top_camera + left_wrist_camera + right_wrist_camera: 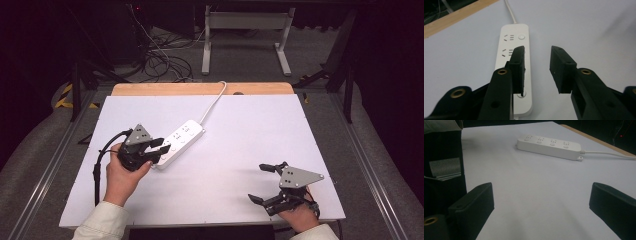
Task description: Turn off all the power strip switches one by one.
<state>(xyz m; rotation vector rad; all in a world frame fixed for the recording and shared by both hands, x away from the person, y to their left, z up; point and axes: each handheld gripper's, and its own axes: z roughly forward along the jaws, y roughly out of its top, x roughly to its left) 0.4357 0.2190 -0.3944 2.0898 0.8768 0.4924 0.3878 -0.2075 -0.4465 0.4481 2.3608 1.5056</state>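
- Nearest me, my right hand-held gripper (pixel 264 183) waits at the near right edge of the tabletop (pixel 260 145), its jaws spread wide with only bare white surface between them. It takes no part in the work for now, as far as I can judge.
- Further in on the left, my left hand-held gripper (pixel 161 145) sits at the near end of the white power strip (pixel 179 142), pointing along its length.
- In the left gripper view the jaws stand part-way open and apart. One pad (pixel 518 66) hangs over the strip's right-hand edge, while the other sits over bare tabletop just beside it. I see no pinch on anything yet, and I cannot tell whether the first pad touches the casing.
- The strip lies flat and slantwise in the left middle of the tabletop, sockets facing up and empty.
- Beyond it, its white cable (pixel 214 102) runs off past the wooden far edge (pixel 200 89).
- My judgement is that the work is at an early stage: the approach is made, but the strip is not grasped or lifted. Closing on it and moving it are left.
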